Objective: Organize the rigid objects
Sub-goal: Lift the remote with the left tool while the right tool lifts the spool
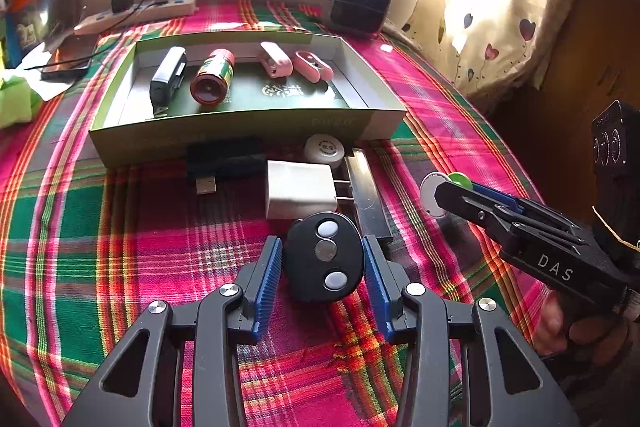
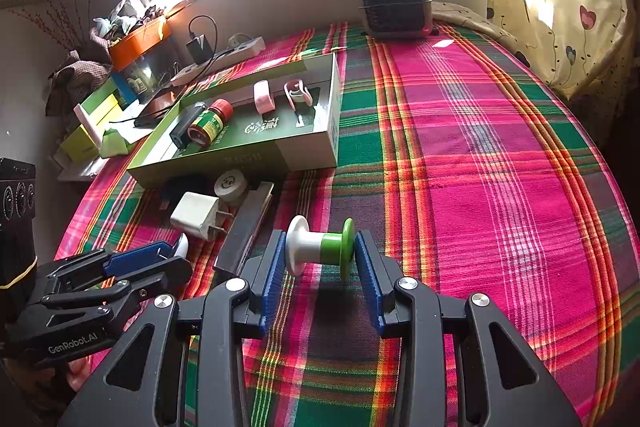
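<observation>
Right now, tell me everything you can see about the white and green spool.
The spool looks like smooth plastic: a barrel half white, half green, with a wide white flange at one end and a green flange at the other. It lies on its side, crosswise between the blue pads of the right tongs, one flange against each pad. It casts a shadow on the plaid cloth below, near the black bar.

Black remote [image 1: 325, 257] between blue fingers [image 1: 266, 273]

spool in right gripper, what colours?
Spool: half white, half green. Clearest in right wrist view.
</observation>
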A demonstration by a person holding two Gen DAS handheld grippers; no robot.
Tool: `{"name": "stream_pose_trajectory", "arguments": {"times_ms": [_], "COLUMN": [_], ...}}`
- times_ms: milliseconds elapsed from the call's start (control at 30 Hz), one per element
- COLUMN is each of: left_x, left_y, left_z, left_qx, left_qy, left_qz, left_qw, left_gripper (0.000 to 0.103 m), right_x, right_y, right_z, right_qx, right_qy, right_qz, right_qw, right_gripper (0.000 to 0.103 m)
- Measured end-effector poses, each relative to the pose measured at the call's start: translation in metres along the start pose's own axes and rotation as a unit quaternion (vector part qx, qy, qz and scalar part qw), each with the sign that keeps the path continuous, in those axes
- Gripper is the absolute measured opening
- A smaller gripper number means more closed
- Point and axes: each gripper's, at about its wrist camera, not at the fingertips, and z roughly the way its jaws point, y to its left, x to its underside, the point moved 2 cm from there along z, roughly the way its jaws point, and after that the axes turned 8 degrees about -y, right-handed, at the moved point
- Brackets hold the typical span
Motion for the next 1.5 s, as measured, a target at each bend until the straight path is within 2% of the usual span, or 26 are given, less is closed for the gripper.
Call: {"name": "stream_pose_trajectory", "arguments": {"times_ms": [867, 1500], "left_x": [-0.010, -0.031], "left_y": [0.004, 0.026], "left_z": [-0.021, -0.030], "left_qx": [0.004, -0.004], "left_qy": [-0.031, -0.054], "left_qz": [0.000, -0.019], "left_qw": [0.9995, 0.9983], "left_gripper": [0.040, 0.040], "right_x": [-0.006, -0.025], "right_y": [0.010, 0.026], "right_z": [-0.013, -0.015], "right_qx": [0.003, 0.000], "right_qy": [-0.013, -0.030], "right_qz": [-0.011, -0.033], "right_qw": [1.000, 0.999], "right_gripper": [0.037, 0.037]}}
